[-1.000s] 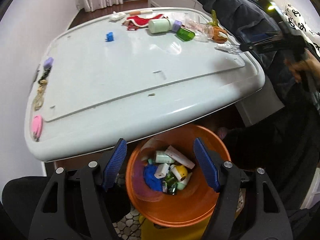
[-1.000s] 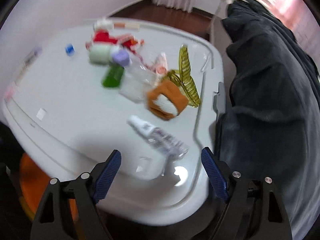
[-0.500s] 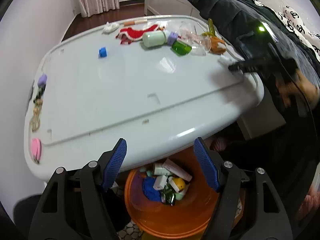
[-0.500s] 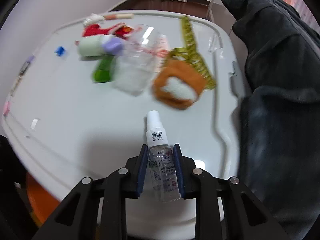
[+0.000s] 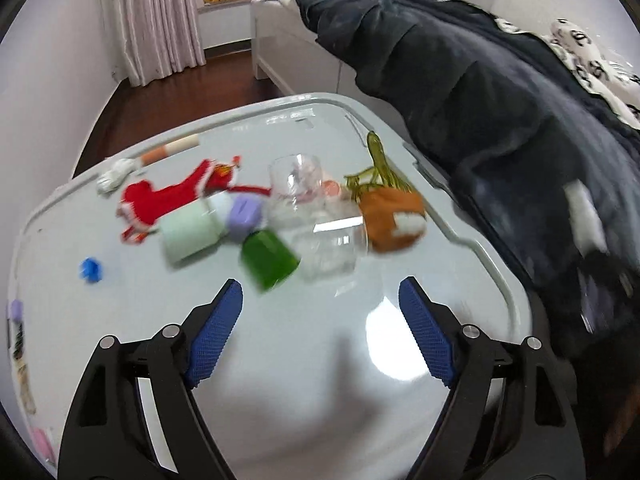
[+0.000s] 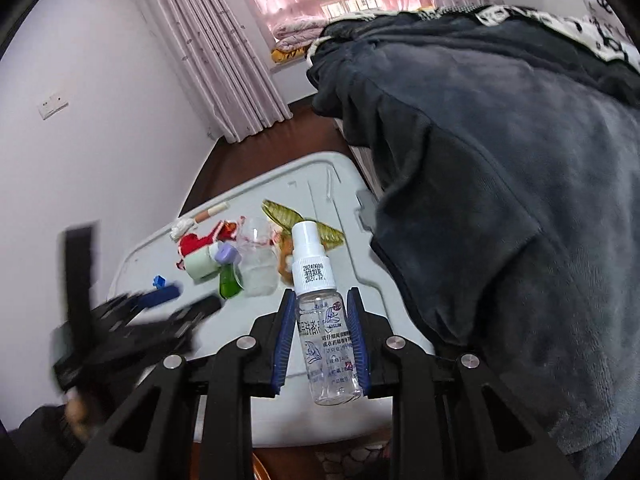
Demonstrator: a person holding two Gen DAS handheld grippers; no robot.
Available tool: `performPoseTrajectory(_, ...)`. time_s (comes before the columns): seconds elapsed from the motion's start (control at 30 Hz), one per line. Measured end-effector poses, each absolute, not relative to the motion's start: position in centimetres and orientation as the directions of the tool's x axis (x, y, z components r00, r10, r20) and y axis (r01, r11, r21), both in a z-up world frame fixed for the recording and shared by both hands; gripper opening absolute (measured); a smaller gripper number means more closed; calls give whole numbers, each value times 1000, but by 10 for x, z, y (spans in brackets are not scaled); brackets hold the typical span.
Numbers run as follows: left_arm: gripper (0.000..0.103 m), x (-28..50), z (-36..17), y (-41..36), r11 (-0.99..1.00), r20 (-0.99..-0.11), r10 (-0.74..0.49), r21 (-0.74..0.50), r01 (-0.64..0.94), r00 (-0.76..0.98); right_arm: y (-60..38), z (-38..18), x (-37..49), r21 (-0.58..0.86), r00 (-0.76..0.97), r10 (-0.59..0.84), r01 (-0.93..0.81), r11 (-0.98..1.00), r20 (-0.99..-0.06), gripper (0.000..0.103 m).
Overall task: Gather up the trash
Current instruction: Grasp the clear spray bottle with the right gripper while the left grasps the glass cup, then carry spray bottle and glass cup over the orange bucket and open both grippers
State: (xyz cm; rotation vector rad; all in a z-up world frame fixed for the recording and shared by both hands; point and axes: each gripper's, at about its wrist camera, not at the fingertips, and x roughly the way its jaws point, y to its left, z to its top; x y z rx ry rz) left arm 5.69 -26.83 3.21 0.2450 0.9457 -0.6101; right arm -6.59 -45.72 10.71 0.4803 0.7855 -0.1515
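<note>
My right gripper (image 6: 320, 312) is shut on a clear spray bottle (image 6: 320, 312) with a white cap, held upright above the near edge of the pale grey table (image 6: 320, 196). My left gripper (image 5: 320, 308) is open and empty, just above the table (image 5: 300, 360), facing a green bottle (image 5: 269, 258), a mint green tube with a purple cap (image 5: 192, 232), a clear plastic cup (image 5: 320, 228), and an orange pouch (image 5: 394, 218). The left gripper (image 6: 160, 296) shows blurred in the right wrist view. The orange bin is out of view.
A red cloth (image 5: 168, 200), a small blue piece (image 5: 91, 269), a white wad (image 5: 116, 174) and a green-yellow hair clip (image 5: 378, 164) lie on the table. A bed with a dark blanket (image 5: 500, 120) borders the table's right side. Small items line the left edge (image 5: 18, 336).
My right gripper has lifted the spray bottle off the table and tilted up. My left gripper has swung from over the orange bin up to the table top, toward the green bottle and cup.
</note>
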Motion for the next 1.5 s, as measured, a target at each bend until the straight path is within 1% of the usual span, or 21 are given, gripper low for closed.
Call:
performPoseTrajectory(0.1,79,73,14,-288,813,-828,-358,-49,581,432,-466,97,-74,401,695,80,314,860,-714,26)
performPoseTrajectory(0.23,79,88,-1,-300,826,-823,-338,-27,564,457,-468,97,-85,408,701,81,313,858,-708,26)
performPoseTrajectory(0.27,78,89,-3,-304,825,-812,-342,-19,564,473,-468,96,-85,412,702,87,309,857,-707,26)
performPoseTrajectory(0.3,74,89,-4,-307,822,-802,-350,-14,570,484,-467,96,-85,417,703,92,307,856,-706,26)
performPoseTrajectory(0.33,43,89,-7,-311,814,-799,-353,-6,581,487,-466,95,-83,421,702,101,300,856,-705,27)
performPoseTrajectory(0.37,35,91,-11,-315,806,-811,-355,-14,592,464,-463,95,-81,421,699,108,295,858,-707,26)
performPoseTrajectory(0.47,34,92,-19,-312,821,-807,-344,-10,571,480,-458,96,-75,409,695,112,278,869,-710,26)
performPoseTrajectory(0.57,34,91,-13,-300,829,-813,-363,-59,557,455,-452,96,-70,387,690,103,270,882,-717,26)
performPoseTrajectory(0.67,34,75,15,-282,829,-797,-370,-51,556,478,-446,98,-67,372,690,95,264,890,-717,26)
performPoseTrajectory(0.8,34,40,63,-247,829,-771,-376,-31,559,515,-432,101,-57,393,697,130,233,889,-706,27)
performPoseTrajectory(0.9,34,4,95,-204,847,-762,-349,-7,531,546,-407,105,-47,384,694,164,173,907,-701,27)
performPoseTrajectory(1.0,34,-35,109,-156,869,-772,-322,-11,495,548,-370,106,-46,349,675,192,103,931,-713,27)
performPoseTrajectory(1.07,34,-62,105,-127,880,-790,-286,8,474,543,-344,103,-53,348,654,226,61,935,-722,27)
performPoseTrajectory(1.13,34,-87,92,-99,892,-809,-240,34,450,537,-317,96,-66,391,619,296,19,920,-727,27)
performPoseTrajectory(1.23,34,-112,65,-63,900,-834,-230,14,436,502,-280,82,-93,445,565,375,-15,895,-735,27)
performPoseTrajectory(1.37,34,-119,18,-29,928,-892,-167,1,373,420,-243,64,-126,428,505,382,-26,903,-774,27)
performPoseTrajectory(1.43,34,-118,8,-21,933,-908,-192,-50,357,372,-230,55,-135,394,476,362,-36,918,-801,27)
performPoseTrajectory(1.5,34,-116,3,-20,933,-918,-197,-68,353,344,-219,46,-138,363,444,341,-36,931,-829,27)
